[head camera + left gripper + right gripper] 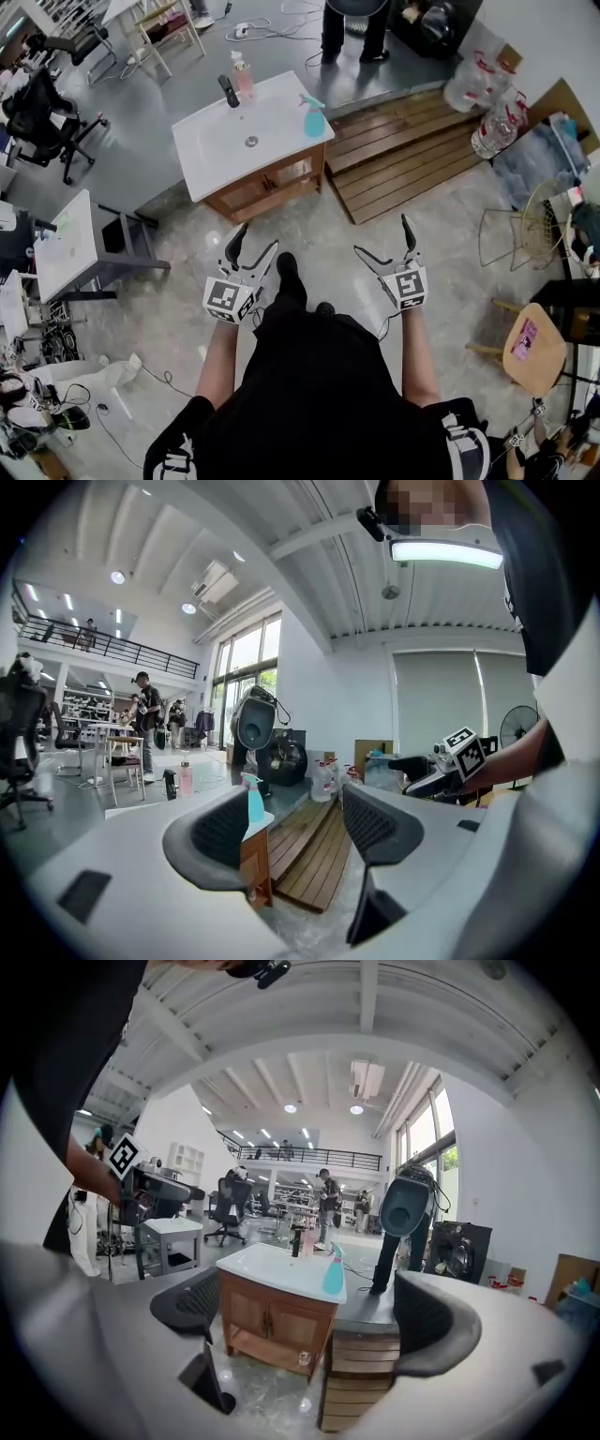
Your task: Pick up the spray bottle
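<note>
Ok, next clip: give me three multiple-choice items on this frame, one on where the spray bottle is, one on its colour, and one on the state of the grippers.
1. Where does the spray bottle stand?
A. on the floor
B. on a chair
C. at a corner of the white sink top

2. What colour is the spray bottle?
A. teal
B. red
C. black

3. How do the left gripper and right gripper stand?
A. both shut on the bottle
B. both open and empty
C. left shut, right open

Answers:
1 C: the head view shows it on the top's corner, beside the wooden decking.
2 A: it reads teal in every view.
3 B: each gripper view shows its jaws apart and gripping nothing, well short of the bottle.
</note>
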`<move>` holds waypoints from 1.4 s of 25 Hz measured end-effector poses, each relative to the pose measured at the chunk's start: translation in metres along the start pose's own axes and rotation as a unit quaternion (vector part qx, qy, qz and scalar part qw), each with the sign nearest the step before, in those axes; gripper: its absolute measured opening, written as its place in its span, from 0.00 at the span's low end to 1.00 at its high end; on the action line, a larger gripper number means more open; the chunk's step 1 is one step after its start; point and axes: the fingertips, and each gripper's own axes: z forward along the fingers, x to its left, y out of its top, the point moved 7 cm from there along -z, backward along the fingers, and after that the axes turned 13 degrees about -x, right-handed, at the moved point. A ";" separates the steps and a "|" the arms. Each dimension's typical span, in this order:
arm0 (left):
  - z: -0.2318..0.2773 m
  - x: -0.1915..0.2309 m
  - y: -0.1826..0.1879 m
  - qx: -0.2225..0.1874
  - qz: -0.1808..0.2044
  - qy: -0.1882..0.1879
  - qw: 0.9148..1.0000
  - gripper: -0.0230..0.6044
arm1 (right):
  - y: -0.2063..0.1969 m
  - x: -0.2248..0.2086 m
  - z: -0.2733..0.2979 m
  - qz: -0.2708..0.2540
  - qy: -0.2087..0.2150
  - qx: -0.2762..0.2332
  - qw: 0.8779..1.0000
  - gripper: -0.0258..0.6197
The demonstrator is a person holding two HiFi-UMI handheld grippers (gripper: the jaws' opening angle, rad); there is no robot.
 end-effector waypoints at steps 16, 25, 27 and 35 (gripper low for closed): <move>0.147 0.217 -0.005 0.010 -0.016 -0.095 0.995 0.52 | 0.004 -0.043 0.238 -0.007 -0.039 -0.003 0.999 0.94; 0.186 0.264 -0.011 0.029 -0.019 -0.106 0.994 0.55 | -0.013 -0.057 0.312 0.011 -0.018 0.008 1.000 0.92; 0.192 0.272 -0.015 0.038 -0.020 -0.093 0.995 0.55 | -0.014 -0.072 0.327 0.024 -0.014 -0.006 1.000 0.90; 0.239 0.296 -0.011 0.018 -0.027 0.008 0.999 0.55 | -0.025 -0.152 0.400 0.007 0.058 -0.005 0.998 0.89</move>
